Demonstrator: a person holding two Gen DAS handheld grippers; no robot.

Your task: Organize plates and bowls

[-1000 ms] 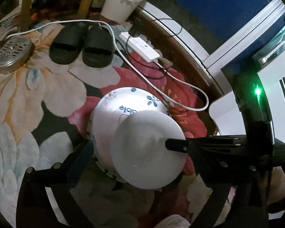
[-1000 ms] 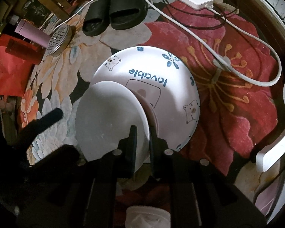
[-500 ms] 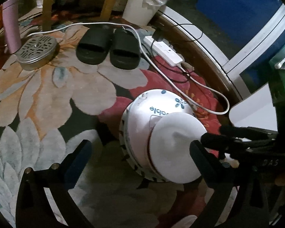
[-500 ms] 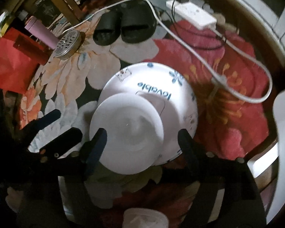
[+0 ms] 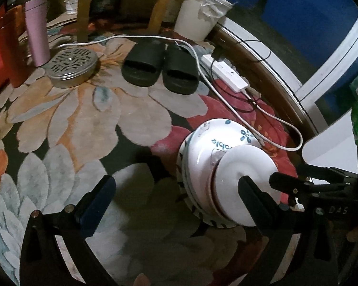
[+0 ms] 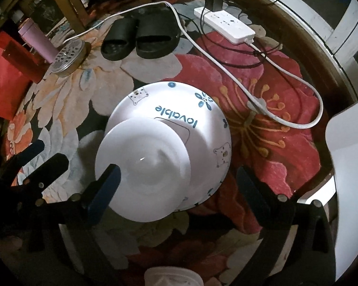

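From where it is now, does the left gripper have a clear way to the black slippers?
Probably yes. The left gripper stands open with nothing between its fingers, and only bare floral rug lies between it and the black slippers. The stacked dishes sit off to its right.

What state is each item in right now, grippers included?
small white plate: released, lying on top of the stack, off-centre
"lovable" plate: lying under the small white plate
right gripper: open, jaws have just been opening, straddling the small plate, not pressing it
left gripper: open, empty
power strip: black plug inserted
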